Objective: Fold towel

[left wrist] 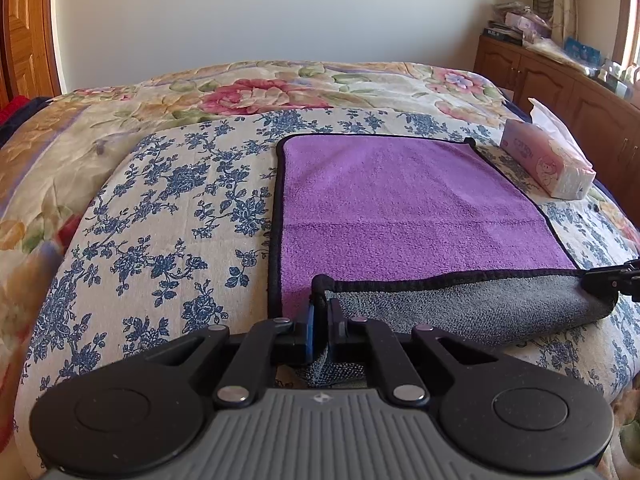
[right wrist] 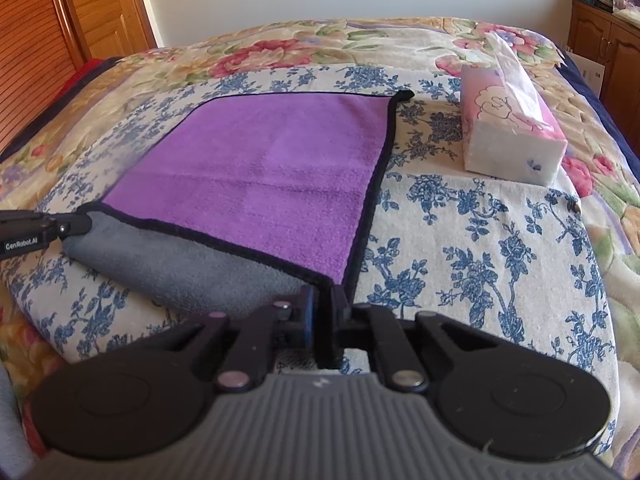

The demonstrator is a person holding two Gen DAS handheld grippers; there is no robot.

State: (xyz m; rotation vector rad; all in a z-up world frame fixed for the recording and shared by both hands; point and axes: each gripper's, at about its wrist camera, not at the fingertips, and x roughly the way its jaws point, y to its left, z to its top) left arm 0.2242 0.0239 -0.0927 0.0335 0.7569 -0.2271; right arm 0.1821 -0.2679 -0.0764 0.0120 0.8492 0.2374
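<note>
Purple microfibre towel with black trim (left wrist: 400, 200) lies flat on the blue-flowered bed cover (left wrist: 168, 216), its near edge rolled up, grey side out. Left claw (left wrist: 320, 312) and right claw (right wrist: 322, 300) each pinch a near corner. Pink tissue box (right wrist: 516, 140) sits nearby.

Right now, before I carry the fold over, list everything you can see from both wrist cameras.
towel: one, purple top, grey underside, black trim; flat on the bed, near edge turned up.
tissue box: one, pink and white; right of the towel, apart from it.
blue-flowered cover: one, cream and blue; under the towel.
floral quilt: one, pink, green, cream; beneath the cover.
cabinet: one, brown wood; far right, cluttered top.
door: one, brown wood; far left.
left gripper: shut on the towel's near left corner.
right gripper: shut on its near right corner.
</note>
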